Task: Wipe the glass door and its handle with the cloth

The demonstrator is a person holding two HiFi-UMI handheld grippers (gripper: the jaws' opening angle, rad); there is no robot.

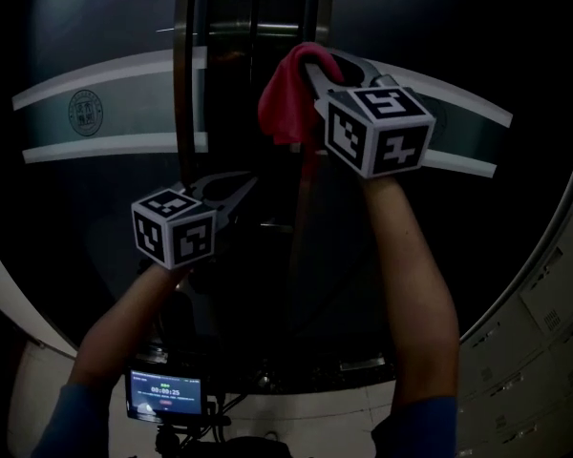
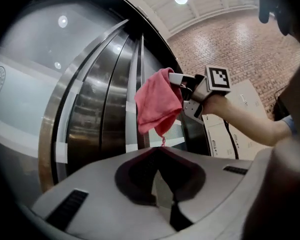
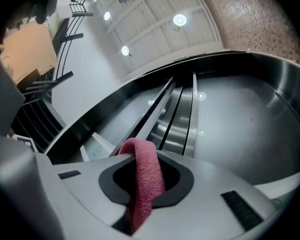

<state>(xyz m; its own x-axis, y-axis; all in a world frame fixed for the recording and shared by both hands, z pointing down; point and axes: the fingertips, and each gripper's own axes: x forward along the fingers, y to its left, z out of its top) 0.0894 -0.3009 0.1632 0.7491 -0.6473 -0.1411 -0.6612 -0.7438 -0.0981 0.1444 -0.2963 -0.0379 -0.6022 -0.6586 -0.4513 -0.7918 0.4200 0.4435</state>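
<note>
Cloth (image 1: 286,98): a red, terry-like rag in the upper centre of the head view. It is pinched by one bunched fold and the rest hangs in loose folds below the grip. It lies against or just in front of the dark strip beside the vertical metal bar (image 1: 185,93), which is apparently the door's handle; contact cannot be confirmed. Judged light, soft and limp, and not fragile. It will drape rather than hold a shape, so a hold on a gathered fold near its middle should leave a pad free to press on the surface.

Right gripper (image 1: 308,65): jaws clamped on the cloth, a band of which passes between them in the right gripper view (image 3: 142,179). It is raised on an extended forearm.

Left gripper (image 1: 246,183): jaws together with nothing between them, held lower and left of centre, apart from the cloth.

Glass door (image 1: 105,113): dark, smooth panes crossed by a pale band bearing a round emblem. The glass is hard and probably slippery, so light, even pressure suits it.

Periphery: pale lockers (image 1: 544,303) at the lower right; a small lit screen (image 1: 164,394) at the bottom edge.
</note>
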